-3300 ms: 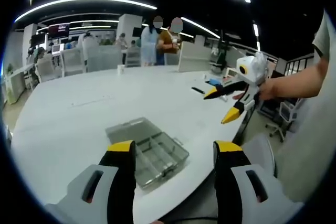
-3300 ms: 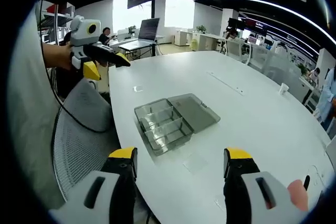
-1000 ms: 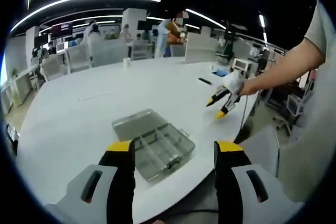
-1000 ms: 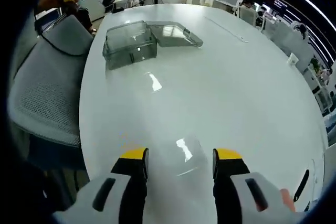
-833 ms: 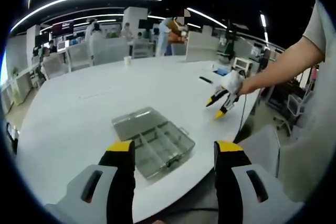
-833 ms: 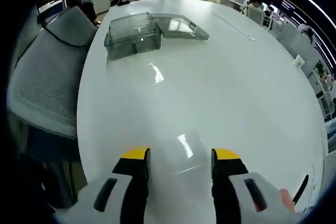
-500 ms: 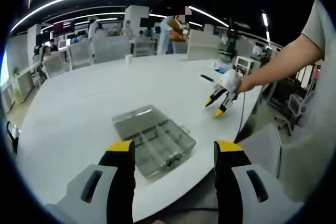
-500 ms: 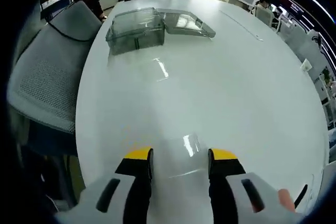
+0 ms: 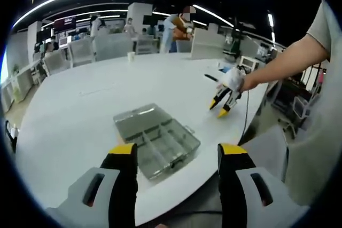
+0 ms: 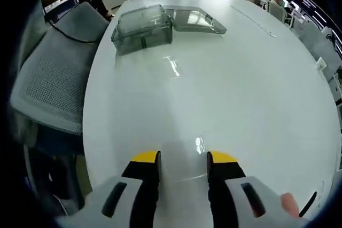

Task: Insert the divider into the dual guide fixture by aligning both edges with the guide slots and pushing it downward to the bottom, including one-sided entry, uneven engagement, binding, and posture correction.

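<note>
Now the right gripper (image 10: 181,159), jaws part-open, straddles the clear divider (image 10: 184,158) lying flat near the counter's (image 10: 256,78) edge; the fixture (image 10: 143,29) sits well ahead. The left gripper (image 9: 173,150) hangs spread, empty.

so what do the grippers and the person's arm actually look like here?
Both are alike: the left gripper and the right gripper have light grey bodies, black jaws with yellow tips and a dark slot on each side. Seen from the left gripper view, the right gripper has a white body and a dark cable hanging from it. The person wears a short grey sleeve.
</note>
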`<state>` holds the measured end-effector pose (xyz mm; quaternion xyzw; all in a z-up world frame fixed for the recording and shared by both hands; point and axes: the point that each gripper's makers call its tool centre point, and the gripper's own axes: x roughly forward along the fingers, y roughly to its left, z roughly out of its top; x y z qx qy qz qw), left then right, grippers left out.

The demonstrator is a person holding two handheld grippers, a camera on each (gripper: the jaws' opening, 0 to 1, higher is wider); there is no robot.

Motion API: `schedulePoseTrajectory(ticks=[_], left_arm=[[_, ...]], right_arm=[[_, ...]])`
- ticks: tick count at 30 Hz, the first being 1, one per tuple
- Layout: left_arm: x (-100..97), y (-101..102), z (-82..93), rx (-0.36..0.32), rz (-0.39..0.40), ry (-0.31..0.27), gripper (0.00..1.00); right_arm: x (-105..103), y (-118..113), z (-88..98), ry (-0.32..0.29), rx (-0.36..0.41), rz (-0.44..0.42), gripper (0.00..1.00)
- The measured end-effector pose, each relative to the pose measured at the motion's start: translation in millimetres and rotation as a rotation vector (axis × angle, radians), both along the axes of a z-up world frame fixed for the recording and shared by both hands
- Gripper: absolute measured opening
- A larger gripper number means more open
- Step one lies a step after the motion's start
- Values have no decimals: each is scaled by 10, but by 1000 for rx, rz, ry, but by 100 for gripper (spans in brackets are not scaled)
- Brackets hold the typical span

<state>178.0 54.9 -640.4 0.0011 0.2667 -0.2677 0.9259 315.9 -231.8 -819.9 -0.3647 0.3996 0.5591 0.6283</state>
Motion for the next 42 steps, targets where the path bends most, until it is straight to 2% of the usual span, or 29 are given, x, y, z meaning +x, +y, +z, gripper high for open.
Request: schedulePoseTrajectory(ticks=[7, 13, 21, 31, 42], left_arm=[[-5, 47, -25, 3, -1, 8, 60], [4, 72, -20, 7, 1, 7, 59], [-4, 102, -50, 0, 2, 8, 59], [5, 121, -61, -1, -3, 8, 59], [26, 93, -75, -3, -30, 13, 59]], right_arm=[[3, -9, -2, 6, -45, 54, 30], [17, 9, -9, 8, -93, 71, 29], [-8, 35, 1, -6, -121, 87, 28], [-48, 121, 57, -10, -106, 79, 28], [-158, 333, 216, -35, -72, 86, 28]])
